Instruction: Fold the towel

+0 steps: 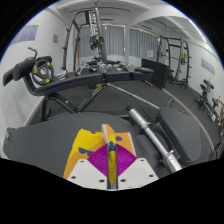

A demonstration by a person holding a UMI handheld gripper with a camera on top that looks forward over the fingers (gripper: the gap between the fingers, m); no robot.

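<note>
A yellow-orange towel with blue marks lies on a dark grey padded surface, just ahead of and under my fingers. My gripper has its two magenta pads drawn together, with a thin yellow fold of the towel pinched between them. The fold runs up the seam between the pads. The fingers hide most of the towel; only its left part and a small piece at the right show.
A steel barbell lies just right of the fingers, running away towards the right. A black weight bench and rack stand beyond. More gym machines line the back wall.
</note>
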